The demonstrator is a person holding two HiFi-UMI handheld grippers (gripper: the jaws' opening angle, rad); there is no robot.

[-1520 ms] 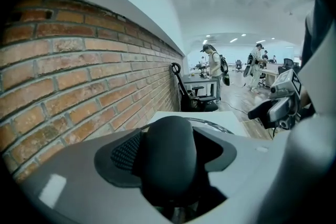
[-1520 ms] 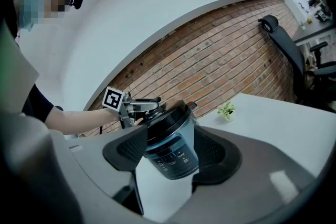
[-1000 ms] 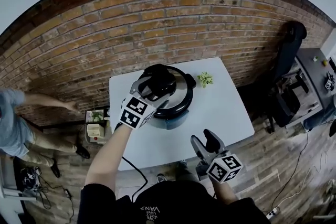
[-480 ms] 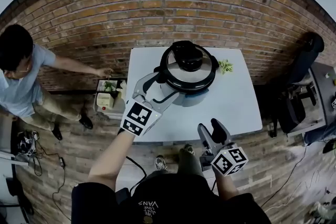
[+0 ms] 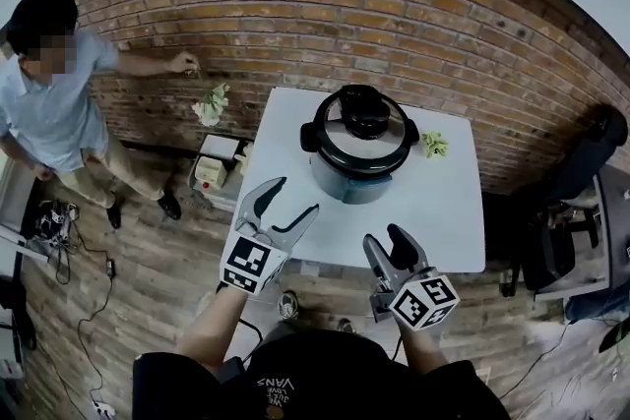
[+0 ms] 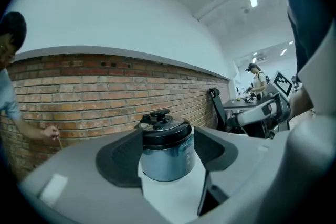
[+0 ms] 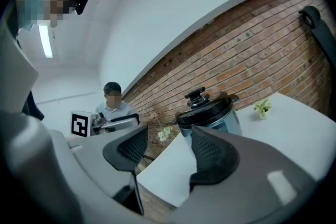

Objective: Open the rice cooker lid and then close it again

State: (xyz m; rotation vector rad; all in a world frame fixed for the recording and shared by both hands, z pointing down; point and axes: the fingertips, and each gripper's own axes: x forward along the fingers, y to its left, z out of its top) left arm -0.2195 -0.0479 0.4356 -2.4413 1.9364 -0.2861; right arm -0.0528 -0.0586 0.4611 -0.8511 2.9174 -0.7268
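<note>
The rice cooker (image 5: pixel 356 152) stands on the white table (image 5: pixel 443 221) with its steel lid down and the black knob (image 5: pixel 364 106) on top. My left gripper (image 5: pixel 288 199) hovers over the table's near left edge, well short of the cooker; its jaws are wide and closing, with nothing between them. In the left gripper view the cooker (image 6: pixel 167 152) shows far off between the pads (image 6: pixel 119 161). My right gripper (image 5: pixel 384 241) stands open and holds nothing at the near edge. The right gripper view has the cooker (image 7: pixel 210 113) beyond the jaws.
A person (image 5: pixel 49 103) stands at the left by the brick wall (image 5: pixel 295 25), holding a leafy sprig (image 5: pixel 210 103). A small green plant (image 5: pixel 433 145) lies on the table behind the cooker. A box (image 5: pixel 212 170) sits on the floor left of the table, a black chair (image 5: pixel 581 167) at right.
My left gripper has drawn back from the cooker's lid to the table's near left edge. The lid lies closed. The right gripper has hardly shifted. The person at left has straightened up.
</note>
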